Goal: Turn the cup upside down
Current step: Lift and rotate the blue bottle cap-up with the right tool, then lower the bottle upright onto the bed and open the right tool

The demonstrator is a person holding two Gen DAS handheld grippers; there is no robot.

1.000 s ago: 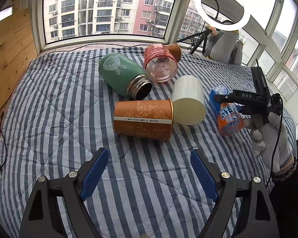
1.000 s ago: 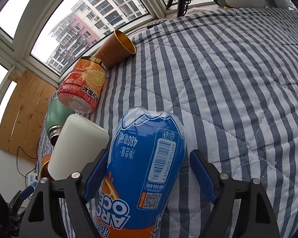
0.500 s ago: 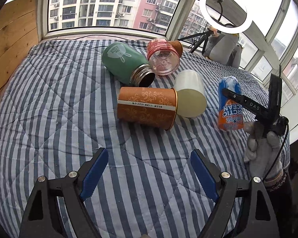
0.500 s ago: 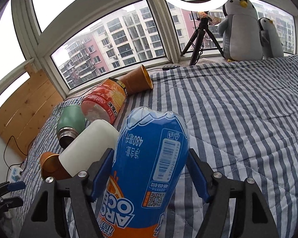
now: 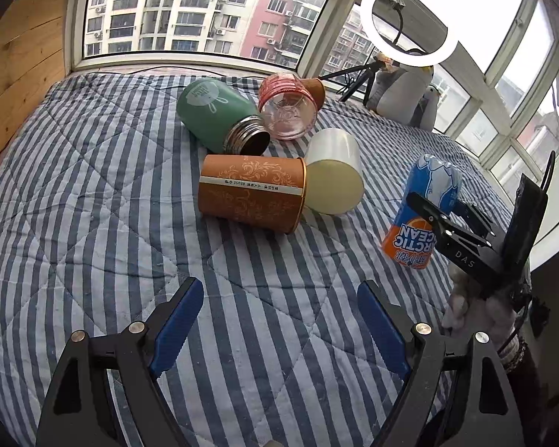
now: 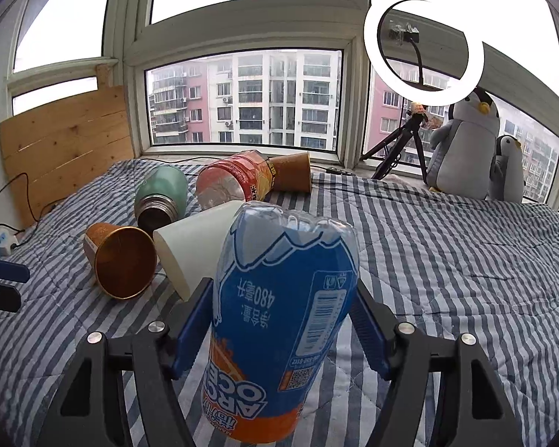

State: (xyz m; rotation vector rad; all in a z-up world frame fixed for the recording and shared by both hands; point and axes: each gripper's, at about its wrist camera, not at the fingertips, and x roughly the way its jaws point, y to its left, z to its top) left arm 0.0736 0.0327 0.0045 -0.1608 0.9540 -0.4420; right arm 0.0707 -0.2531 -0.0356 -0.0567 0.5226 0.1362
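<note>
Blue-and-orange cup point(image 6: 279, 316), label reading upside down, stands inverted near the right edge of the striped quilt point(image 5: 93, 186), clamped between the blue pads of the right gripper point(image 6: 279, 320), held by a gloved hand point(image 5: 477, 309). Left gripper point(image 5: 279, 316) hangs spread wide and empty over the quilt's near edge. Toward the window lie an orange patterned cup point(image 5: 251, 197), white cup point(image 5: 333, 177), green flask point(image 5: 220, 115) and red-labelled clear jar point(image 5: 287, 106), all on their sides and clustered.

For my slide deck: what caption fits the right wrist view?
Right claw grips an upside-down blue bottle-cup upright on the striped quilt.
</note>
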